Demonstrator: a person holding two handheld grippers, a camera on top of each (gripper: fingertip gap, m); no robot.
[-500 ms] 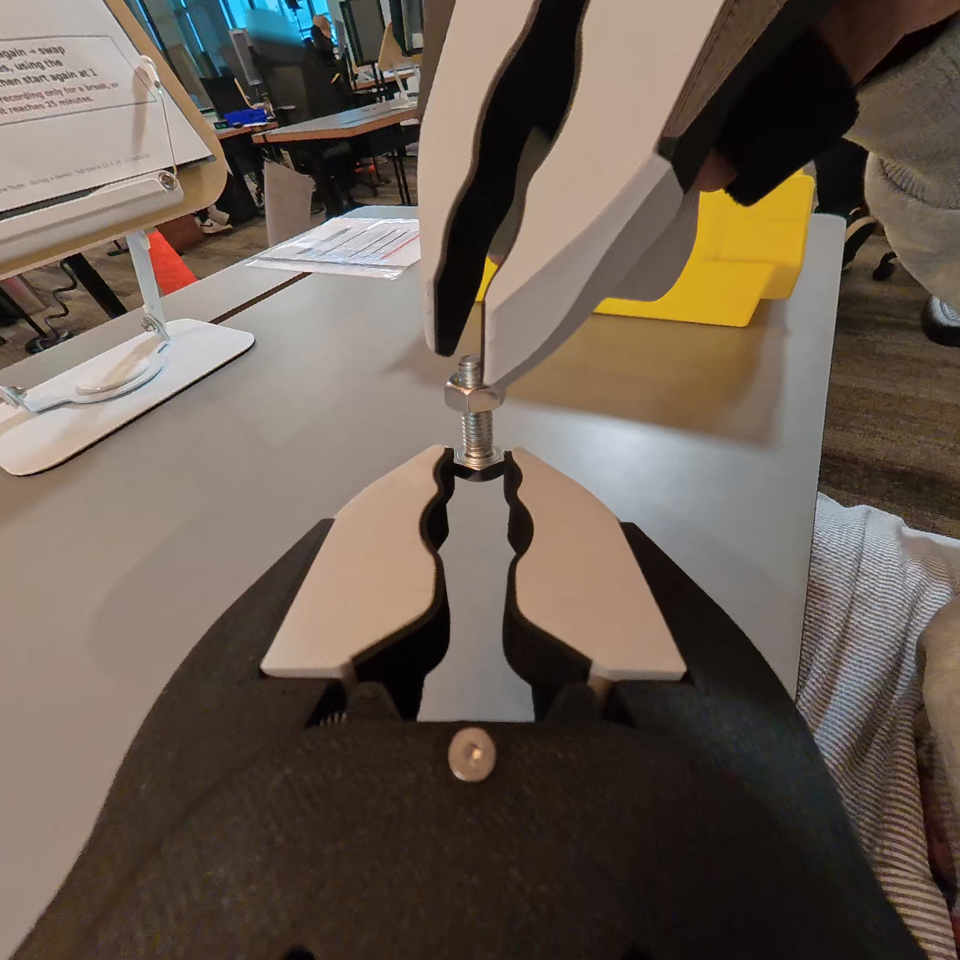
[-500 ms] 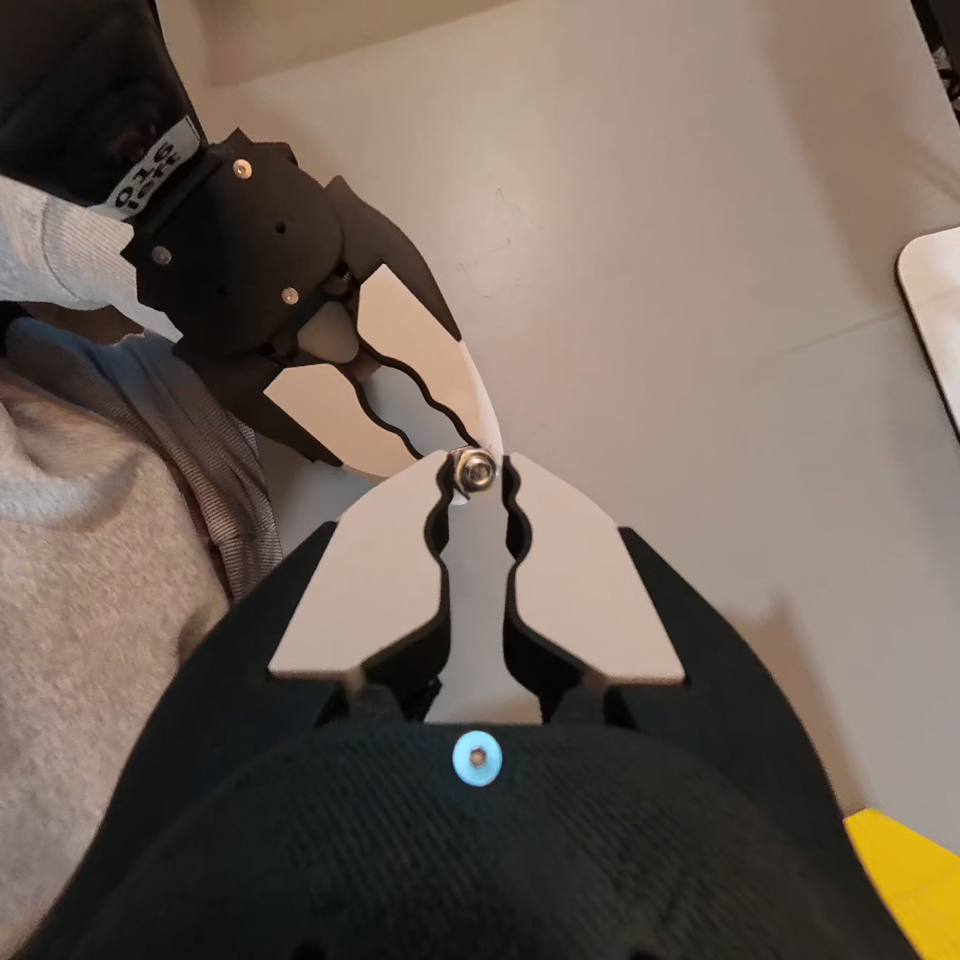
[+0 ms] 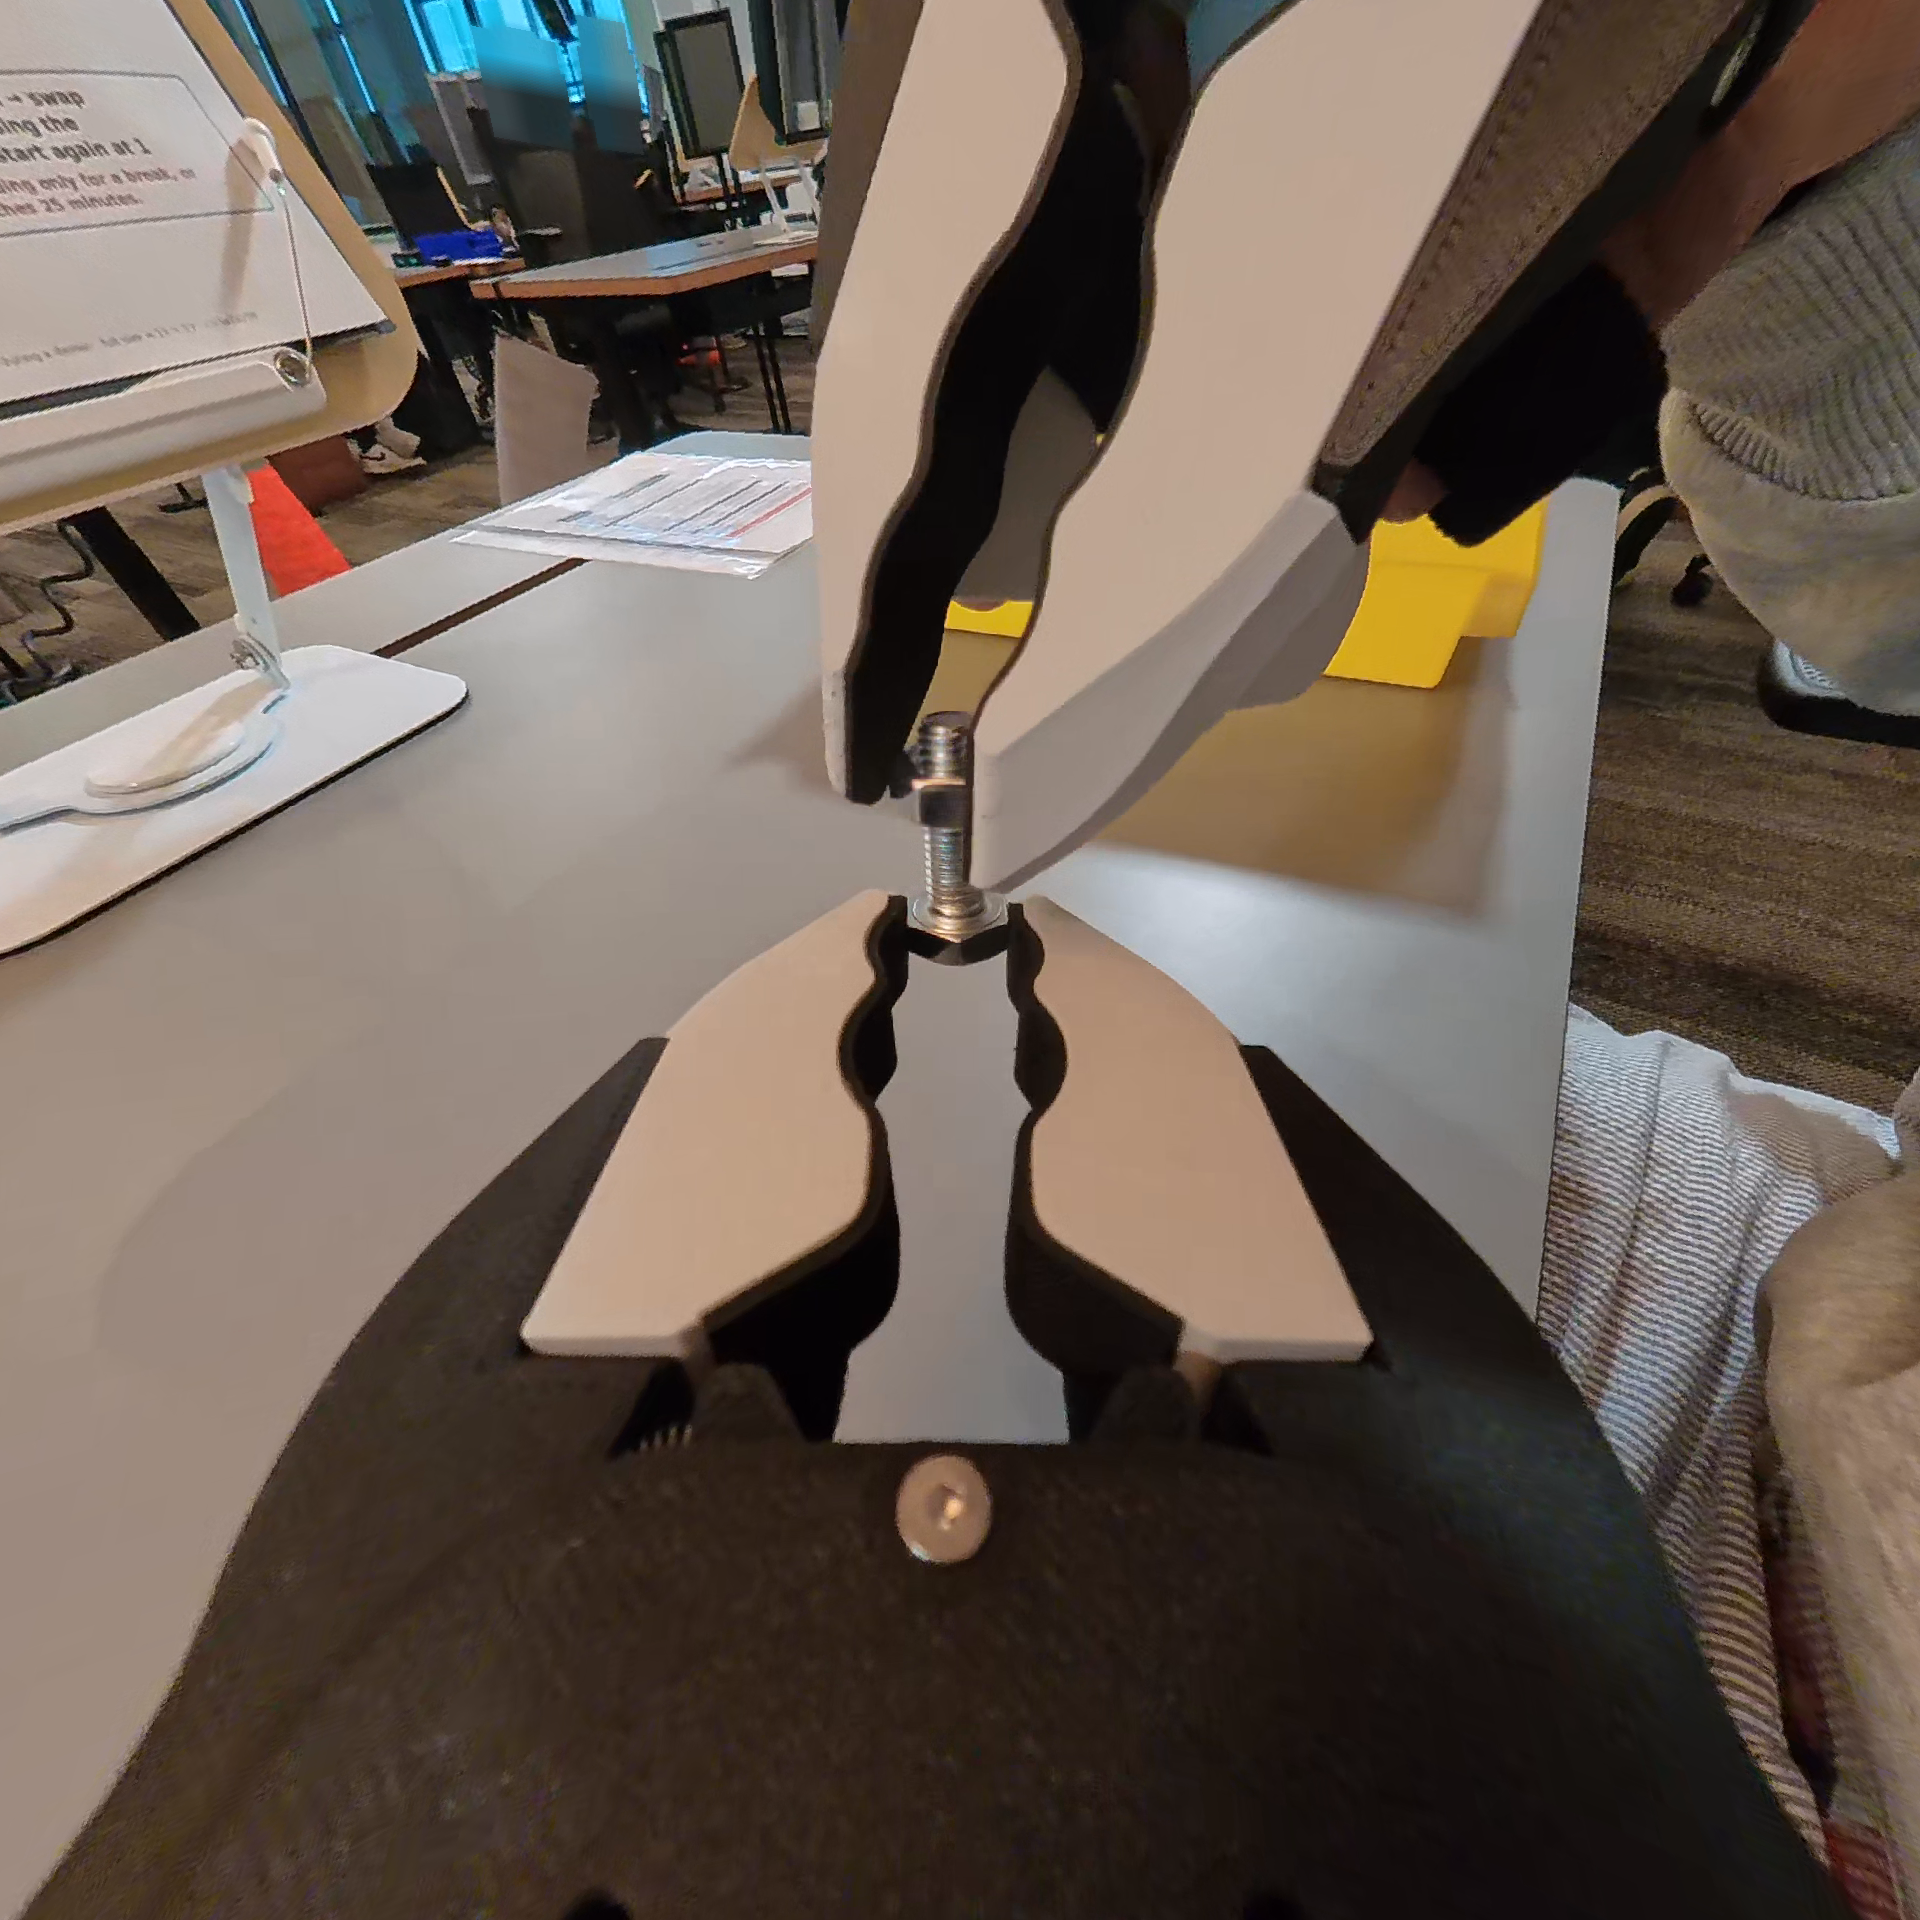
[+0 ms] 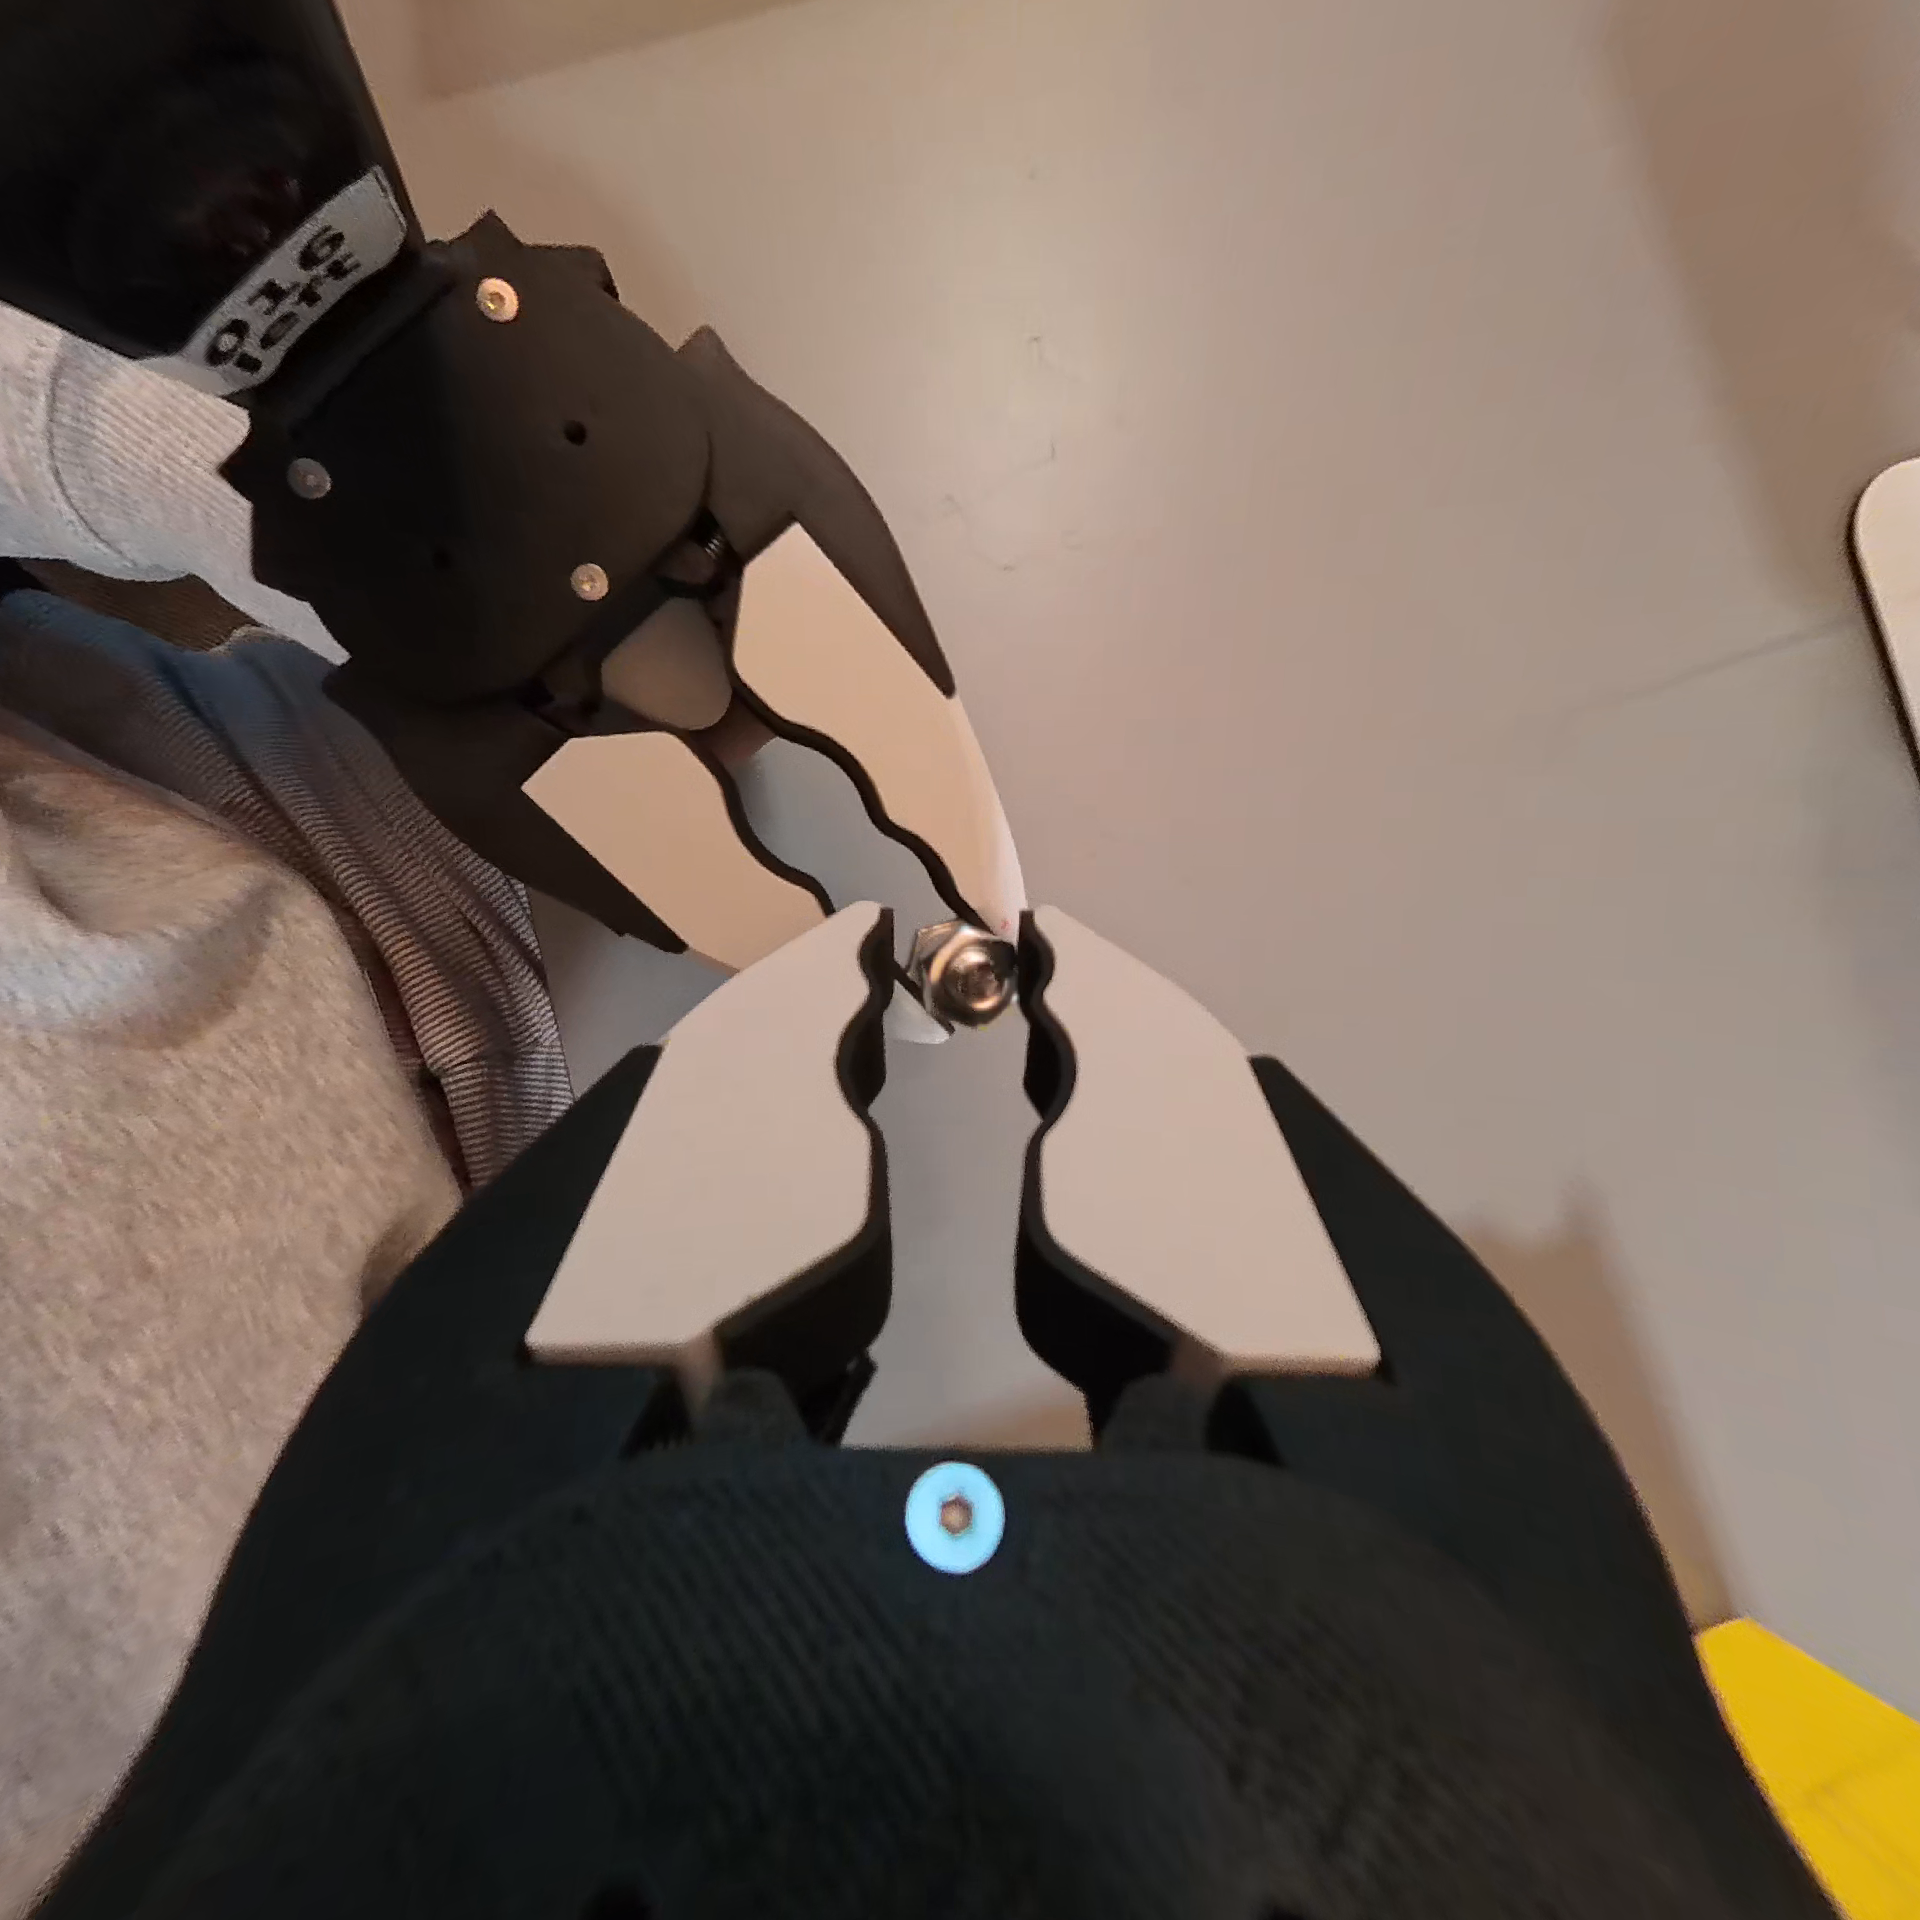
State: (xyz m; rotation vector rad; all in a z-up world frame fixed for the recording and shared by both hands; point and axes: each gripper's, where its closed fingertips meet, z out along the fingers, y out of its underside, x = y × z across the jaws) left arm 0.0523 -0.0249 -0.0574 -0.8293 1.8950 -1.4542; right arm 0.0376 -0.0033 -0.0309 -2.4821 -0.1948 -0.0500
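Note:
A silver bolt (image 3: 948,862) stands upright above the grey table (image 3: 416,987), threaded end up. My left gripper (image 3: 954,930) is shut on the bolt's head, fingers level with the table. A silver hex nut (image 3: 940,802) sits on the thread near the top. My right gripper (image 3: 930,805) comes down from above, its fingertips closed around the nut. In the right wrist view my right gripper (image 4: 956,971) looks down on the nut (image 4: 961,971) end-on. The left gripper's black body (image 4: 468,457) is at upper left there.
A yellow bin (image 3: 1434,603) stands at the table's far right. A white stand base (image 3: 187,727) carries a tilted board with a printed sheet at the left. Papers in a clear sleeve (image 3: 665,509) lie at the back. A person's grey sweater and striped cloth (image 3: 1683,1195) are at the right table edge. My two grippers' fingertips are within a few centimetres of each other.
My right gripper has turned a little around the bolt at the nut. The left gripper holds the bolt head in the same place.

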